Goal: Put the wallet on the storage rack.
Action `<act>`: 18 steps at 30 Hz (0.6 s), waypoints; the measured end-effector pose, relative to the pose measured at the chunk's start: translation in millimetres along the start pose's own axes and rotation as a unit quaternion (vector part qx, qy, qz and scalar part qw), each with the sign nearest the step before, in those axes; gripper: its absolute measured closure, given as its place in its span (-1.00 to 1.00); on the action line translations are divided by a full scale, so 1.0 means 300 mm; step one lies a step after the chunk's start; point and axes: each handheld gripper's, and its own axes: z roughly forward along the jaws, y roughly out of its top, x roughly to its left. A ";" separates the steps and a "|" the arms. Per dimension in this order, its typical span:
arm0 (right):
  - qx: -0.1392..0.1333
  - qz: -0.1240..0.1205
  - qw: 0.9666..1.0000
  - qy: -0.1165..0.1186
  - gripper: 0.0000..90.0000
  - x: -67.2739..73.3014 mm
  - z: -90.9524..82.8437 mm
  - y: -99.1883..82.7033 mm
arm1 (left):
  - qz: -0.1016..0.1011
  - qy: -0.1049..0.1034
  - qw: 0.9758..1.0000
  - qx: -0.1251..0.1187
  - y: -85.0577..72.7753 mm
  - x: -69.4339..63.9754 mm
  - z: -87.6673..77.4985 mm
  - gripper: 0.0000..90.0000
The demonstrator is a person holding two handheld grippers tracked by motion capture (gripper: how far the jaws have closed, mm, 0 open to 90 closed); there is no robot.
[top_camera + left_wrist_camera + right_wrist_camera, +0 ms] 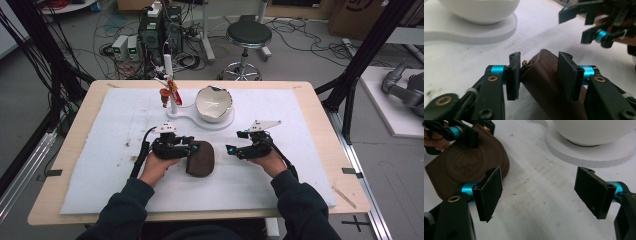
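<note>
Clearly two grippers: left gripper (539, 75) with jaws closed around one end of a single brown leather pouch (544, 82), smooth, rounded, embossed with a round stamp, lying flat on the white foam mat (115, 150); right gripper (539, 192) spread wide over bare mat, gripping nothing. Beyond, one glossy white bowl (213, 103) on a white flat stand (200, 121), contents indiscernible, plus one upright white post (170, 85).

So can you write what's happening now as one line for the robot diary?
left gripper: jaws around brown pouch, grip uncertain | right gripper: open, holding nothing | white bowl: on white stand
</note>
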 end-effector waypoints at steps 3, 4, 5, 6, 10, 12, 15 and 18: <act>-0.002 0.004 1.000 0.023 -0.49 0.008 0.018 0.004 | 0.000 -0.006 1.000 0.004 0.008 -0.006 0.019 0.23; 0.000 -0.002 1.000 0.031 -0.48 0.010 0.027 0.005 | -0.001 -0.007 1.000 0.001 0.010 -0.006 0.023 0.24; 0.002 -0.004 0.999 0.039 -0.48 0.017 0.036 0.006 | -0.004 -0.009 1.000 -0.001 0.013 -0.007 0.024 0.26; 0.005 -0.012 0.999 0.047 -0.48 0.022 0.046 0.006 | -0.004 -0.012 1.000 -0.003 0.017 -0.007 0.025 0.28; 0.015 -0.020 0.997 0.073 -0.48 0.049 0.082 0.014 | -0.005 -0.022 1.000 0.002 0.024 -0.012 0.037 0.32; 0.019 -0.025 0.996 0.086 -0.45 0.060 0.105 0.019 | -0.005 -0.028 1.000 0.004 0.023 -0.018 0.046 0.32; 0.032 -0.037 0.994 0.099 -0.36 0.079 0.133 0.024 | -0.002 -0.022 1.000 0.013 0.026 -0.017 0.048 0.33; 0.031 -0.037 0.993 0.105 -0.22 0.076 0.131 0.025 | -0.005 -0.025 1.000 0.013 0.025 -0.015 0.047 0.33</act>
